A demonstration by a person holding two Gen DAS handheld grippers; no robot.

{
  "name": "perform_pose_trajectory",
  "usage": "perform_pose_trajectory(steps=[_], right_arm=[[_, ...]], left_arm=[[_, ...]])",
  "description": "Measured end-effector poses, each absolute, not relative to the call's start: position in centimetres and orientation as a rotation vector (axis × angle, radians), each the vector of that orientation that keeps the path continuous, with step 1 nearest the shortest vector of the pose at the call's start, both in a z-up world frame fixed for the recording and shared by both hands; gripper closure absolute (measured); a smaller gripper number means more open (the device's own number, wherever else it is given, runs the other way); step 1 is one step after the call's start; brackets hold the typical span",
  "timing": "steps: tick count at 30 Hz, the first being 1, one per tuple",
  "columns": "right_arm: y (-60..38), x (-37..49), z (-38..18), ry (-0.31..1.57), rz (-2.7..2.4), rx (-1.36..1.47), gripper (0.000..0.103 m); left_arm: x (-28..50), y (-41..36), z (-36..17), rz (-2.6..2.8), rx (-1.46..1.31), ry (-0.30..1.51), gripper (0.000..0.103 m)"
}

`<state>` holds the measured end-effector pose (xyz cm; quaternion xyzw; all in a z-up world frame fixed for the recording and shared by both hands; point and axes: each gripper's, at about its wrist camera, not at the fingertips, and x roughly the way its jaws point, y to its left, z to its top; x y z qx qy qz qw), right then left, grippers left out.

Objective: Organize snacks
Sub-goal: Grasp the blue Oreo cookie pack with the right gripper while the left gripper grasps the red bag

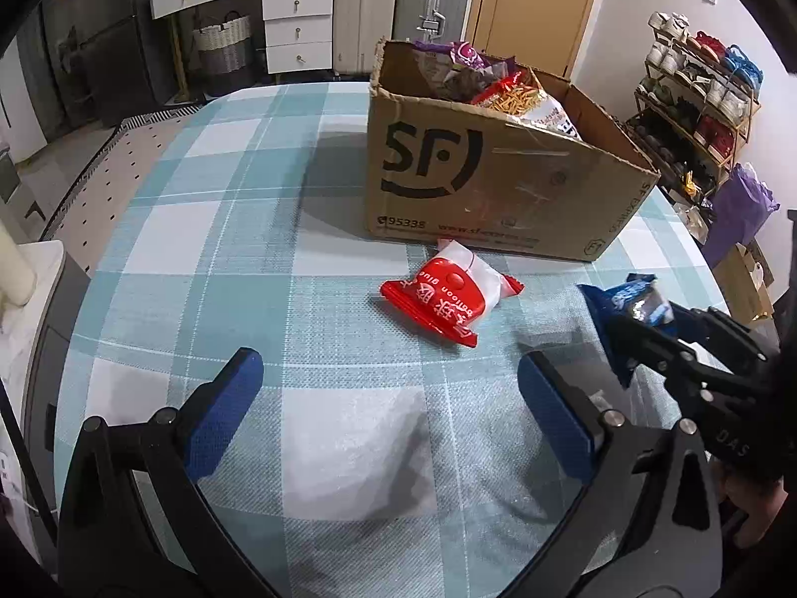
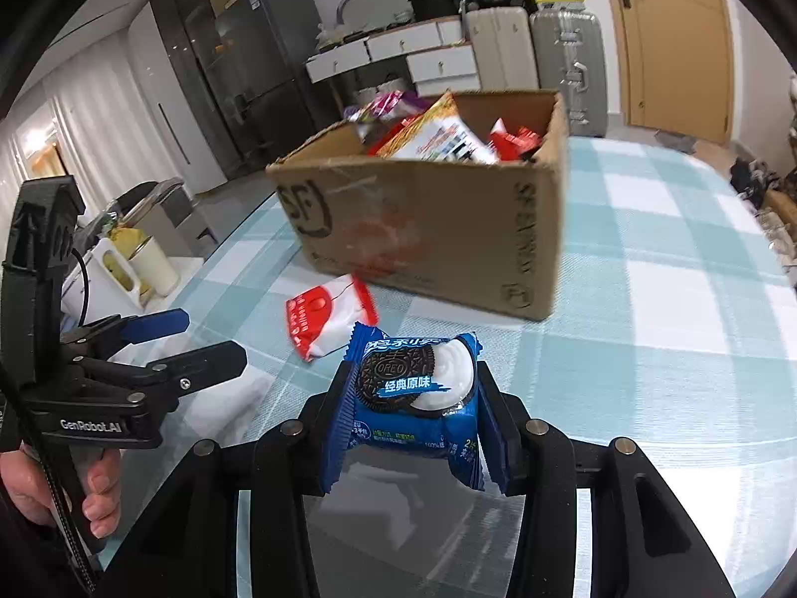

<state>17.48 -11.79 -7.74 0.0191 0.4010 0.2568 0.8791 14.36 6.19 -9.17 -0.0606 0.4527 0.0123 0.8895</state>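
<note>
Right gripper (image 2: 411,398) clenched on the blue Oreo packet (image 2: 413,398), pinched between both fingers (image 2: 490,428), lifted clear of the checked table (image 2: 647,299). Packet face up toward the camera, long axis crosswise from finger to finger, crimped ends flaring outward. Left gripper (image 1: 388,398) spread wide, grasping nothing, above the table, short of the red-and-white packet (image 1: 448,299) beside the cardboard box (image 1: 498,184).

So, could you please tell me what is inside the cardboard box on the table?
The cardboard box holds several snack packets piled near its rim: purple, red and yellow-orange wrappers show. Whatever lies beneath them, and the box floor, is covered.
</note>
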Motion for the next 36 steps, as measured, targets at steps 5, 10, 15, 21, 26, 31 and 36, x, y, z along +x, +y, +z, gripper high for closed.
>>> perform_pose_trajectory(steps=[5, 10, 15, 21, 26, 31, 36], right_arm=[[-12.6, 17.0, -7.6, 0.838, 0.531, 0.034, 0.058], [-13.7, 16.6, -7.5, 0.826, 0.508, 0.038, 0.058], [-14.2, 16.2, -7.9, 0.839, 0.498, 0.046, 0.058], [-15.0, 16.0, -8.2, 0.85, 0.491, 0.06, 0.058], [-15.5, 16.0, -8.4, 0.857, 0.48, 0.069, 0.058], [-15.5, 16.1, -8.4, 0.859, 0.483, 0.078, 0.058], [-15.4, 16.0, -8.2, 0.854, 0.486, 0.077, 0.058]], left_arm=[[15.3, 5.7, -9.4, 0.012, -0.113, 0.946, 0.001], [16.7, 5.2, -10.0, -0.008, -0.092, 0.97, 0.001], [18.3, 4.7, -10.5, -0.024, -0.064, 0.984, 0.001], [20.8, 4.6, -11.8, -0.032, -0.039, 1.019, 0.001], [22.4, 4.8, -12.7, -0.031, -0.034, 1.03, 0.001], [23.7, 5.0, -13.5, -0.039, -0.032, 1.043, 0.001], [24.8, 5.0, -14.1, -0.051, -0.033, 1.051, 0.001]])
